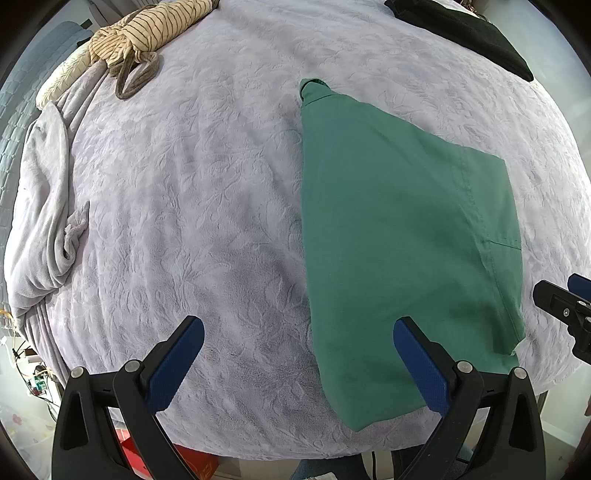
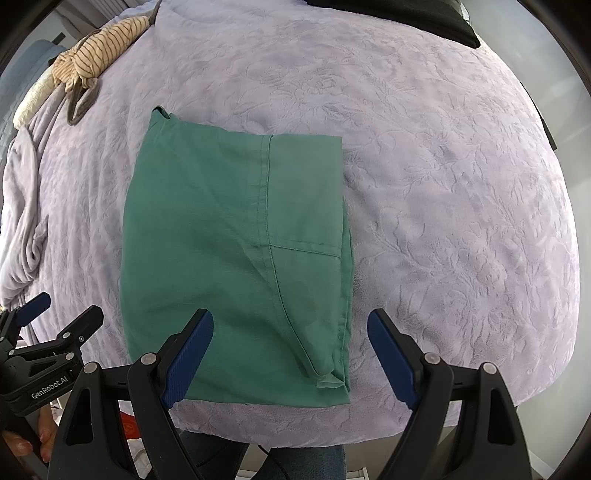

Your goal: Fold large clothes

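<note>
Home bedroom. Bed [image 2: 443, 184] covered by a lilac embossed plush blanket fills the view ahead of both grippers. Bunched blanket folds [image 1: 44, 221] far left of the left tool, cream pillow [image 1: 62, 79] beyond. Striped beige garment [image 1: 147, 33] heaped far ahead-left, black garment [image 1: 472, 29] far ahead-right. Green folded garment [image 2: 229, 240] lies directly ahead of the right tool.

Black plastic grippers, silver rivets, textured blue fingers [image 1: 177, 365], white "GenRobot.AI" lettering, bare-skinned hand [image 2: 27, 439].

The black garment [image 1: 476, 29] is cut off by the top edge in both views.
</note>
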